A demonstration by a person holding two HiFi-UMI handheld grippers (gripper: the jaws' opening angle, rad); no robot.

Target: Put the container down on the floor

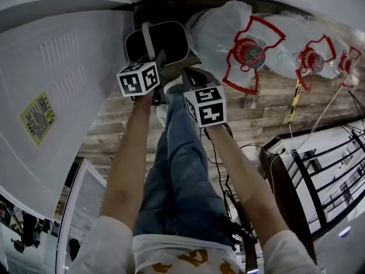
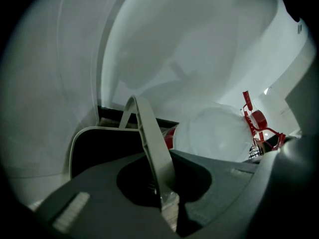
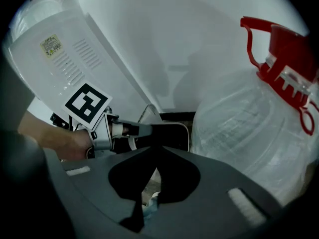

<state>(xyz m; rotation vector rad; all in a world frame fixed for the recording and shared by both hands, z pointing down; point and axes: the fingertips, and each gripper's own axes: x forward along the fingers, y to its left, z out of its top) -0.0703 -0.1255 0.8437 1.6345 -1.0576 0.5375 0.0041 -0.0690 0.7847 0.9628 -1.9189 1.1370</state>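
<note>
Left gripper (image 2: 162, 185) jaws clenched on grey handle (image 2: 149, 138) of dark container (image 1: 171, 39), upper centre of head view, low by wooden floor (image 1: 268, 104) beside water bottle (image 1: 219, 36). Right gripper (image 3: 153, 156) jaws pressed together, empty. Set-down looks nearly done; floor contact unclear, release left.

Very little here is legible to me. The white appliance (image 1: 63, 79) carries a yellow label (image 1: 38, 119) with dark print, too small to read from the head view. From the right gripper view the same label (image 3: 52, 44) looks pale and is just as illegible. The red cap (image 1: 250, 53) of the nearest water bottle (image 1: 219, 33) has a round sticker with white figures, possibly digits, but I can't tell which. The left cube (image 1: 138, 79) and right cube (image 1: 206, 106) show only black-and-white square codes, no letters. The orange print on the shirt (image 1: 188, 260) is cut off and unreadable.
</note>
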